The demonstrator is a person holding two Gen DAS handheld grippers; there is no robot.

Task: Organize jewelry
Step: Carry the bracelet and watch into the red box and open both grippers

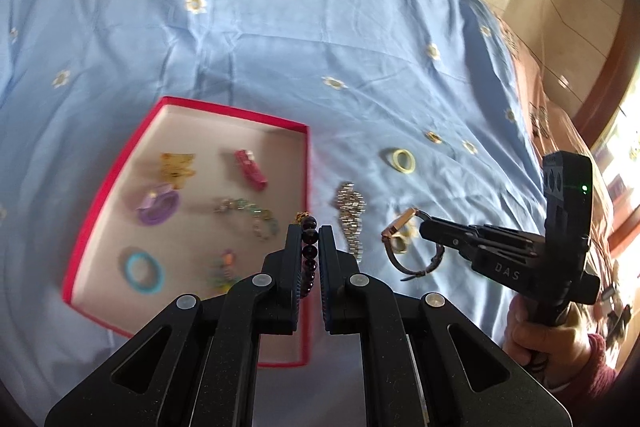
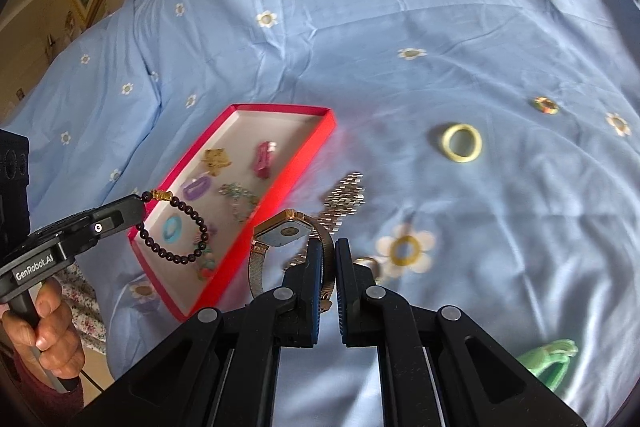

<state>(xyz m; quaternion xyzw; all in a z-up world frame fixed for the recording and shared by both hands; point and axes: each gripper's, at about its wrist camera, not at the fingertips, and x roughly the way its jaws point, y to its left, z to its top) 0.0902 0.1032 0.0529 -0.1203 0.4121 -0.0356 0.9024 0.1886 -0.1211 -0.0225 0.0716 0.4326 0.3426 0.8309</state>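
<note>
The left gripper [image 1: 310,247] was seen clenched on a dark beaded bracelet [image 2: 176,227], which hung in a loop above the near end of the red tray [image 2: 320,131]. At about three o'clock from it, the right gripper [image 2: 329,263] was clamped on the mesh strap of a gold-cased wristwatch [image 2: 286,233], lifted just off the blue flowered bedspread [image 1: 280,47]. The carrying step was judged to be in hand; next, each piece would need to be lowered into a bare patch of the tray and released. Farther out, a silver link bracelet [image 1: 350,215], a yellow ring [image 1: 403,159] and a small gold ring [image 2: 545,105] lay unsorted.
</note>
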